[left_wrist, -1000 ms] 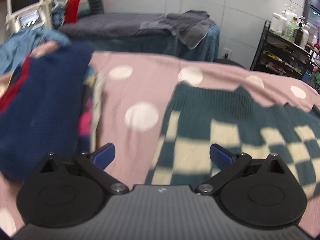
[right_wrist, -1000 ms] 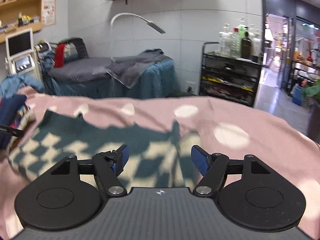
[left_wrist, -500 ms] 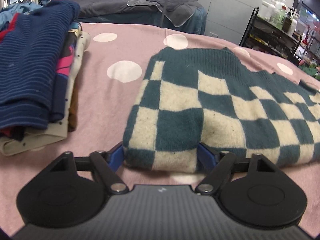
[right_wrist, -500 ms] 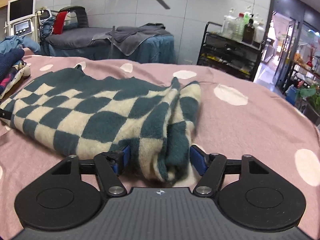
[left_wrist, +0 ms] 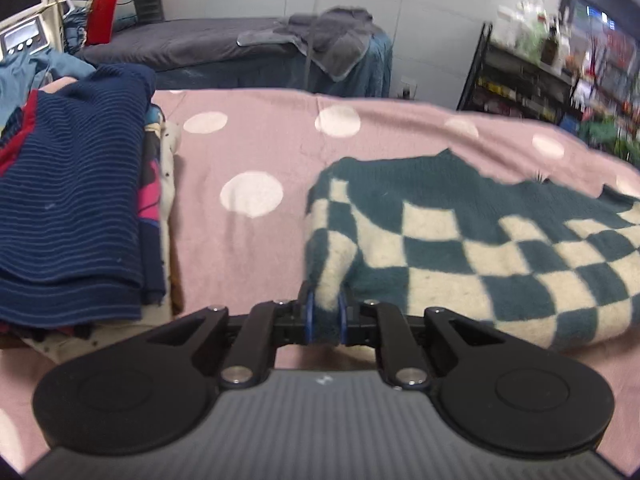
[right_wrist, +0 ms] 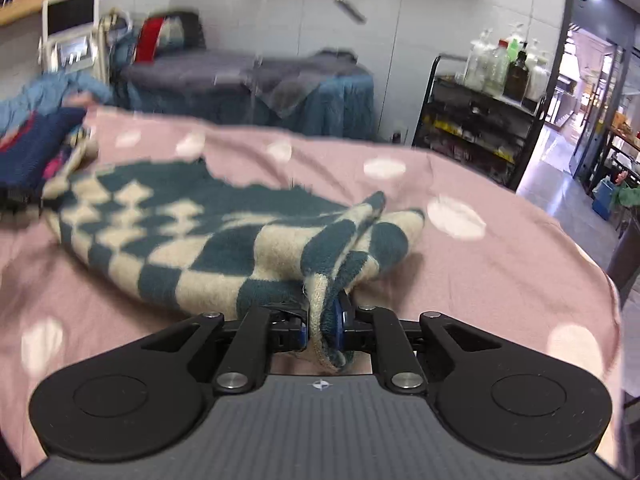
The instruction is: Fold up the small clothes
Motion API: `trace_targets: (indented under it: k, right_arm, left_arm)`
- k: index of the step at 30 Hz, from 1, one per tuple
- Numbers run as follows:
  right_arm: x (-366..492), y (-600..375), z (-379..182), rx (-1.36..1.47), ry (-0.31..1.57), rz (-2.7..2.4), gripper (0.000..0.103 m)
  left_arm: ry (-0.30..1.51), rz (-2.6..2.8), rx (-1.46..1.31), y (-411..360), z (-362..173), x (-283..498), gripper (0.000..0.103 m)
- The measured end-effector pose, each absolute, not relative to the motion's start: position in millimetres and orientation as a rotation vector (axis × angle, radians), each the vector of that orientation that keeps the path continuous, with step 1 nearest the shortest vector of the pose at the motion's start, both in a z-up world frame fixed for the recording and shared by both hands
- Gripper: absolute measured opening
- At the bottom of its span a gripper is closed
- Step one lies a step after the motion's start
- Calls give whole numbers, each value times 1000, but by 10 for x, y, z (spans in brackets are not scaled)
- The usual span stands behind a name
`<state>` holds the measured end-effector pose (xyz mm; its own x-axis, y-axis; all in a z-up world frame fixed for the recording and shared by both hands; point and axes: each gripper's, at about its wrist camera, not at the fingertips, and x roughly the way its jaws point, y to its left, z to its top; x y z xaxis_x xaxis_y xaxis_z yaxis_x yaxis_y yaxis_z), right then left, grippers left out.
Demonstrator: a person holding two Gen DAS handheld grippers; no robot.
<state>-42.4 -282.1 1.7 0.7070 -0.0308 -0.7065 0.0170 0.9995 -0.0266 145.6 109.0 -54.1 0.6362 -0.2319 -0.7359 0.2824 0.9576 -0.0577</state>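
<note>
A teal and cream checked sweater [left_wrist: 460, 240] lies folded on the pink dotted cover [left_wrist: 260, 152]. My left gripper [left_wrist: 325, 316] is closing, its blue pads pinching the sweater's near left corner. In the right wrist view the same sweater [right_wrist: 224, 248] stretches left, and my right gripper [right_wrist: 322, 328] is closing with its pads pressed on the bunched near right corner. Both corners are drawn up into the jaws.
A stack of folded clothes [left_wrist: 72, 208] topped by a navy striped knit sits left of the sweater. Behind the bed stand a grey-covered couch [left_wrist: 240, 48], a screened device [right_wrist: 72, 36] and a black trolley [right_wrist: 480, 112] with bottles. The cover's right edge [right_wrist: 580, 264] drops off.
Both grippers went from wide open over the cover, to straddling the sweater's near corners, to clamped on them. The cloth at each corner is now gathered and lifted slightly.
</note>
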Motion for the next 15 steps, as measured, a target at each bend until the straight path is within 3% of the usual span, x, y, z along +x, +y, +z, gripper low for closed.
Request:
trace_targets:
  k: [4, 7, 8, 9, 11, 15]
  right_arm:
    - [-623, -3079, -290, 190, 812, -20, 28]
    - [-762, -2997, -196, 126, 802, -45, 39]
    - [-802, -2971, -161, 99, 795, -60, 44]
    - [-838, -2927, -136, 65, 789, -68, 49]
    - [-871, -2867, -130, -4, 780, -52, 50]
    - [-824, -2859, -180, -46, 744, -55, 49]
  left_arm:
    - [906, -253, 80, 1116, -713, 1446, 19]
    - [873, -168, 147, 1146, -670, 1370, 45]
    - [857, -115, 179, 1148, -630, 1349, 57]
    - [839, -69, 200, 1147, -577, 1321, 58]
    - [795, -65, 178, 1113, -421, 1258, 59]
    - [762, -249, 157, 722, -238, 1101, 69]
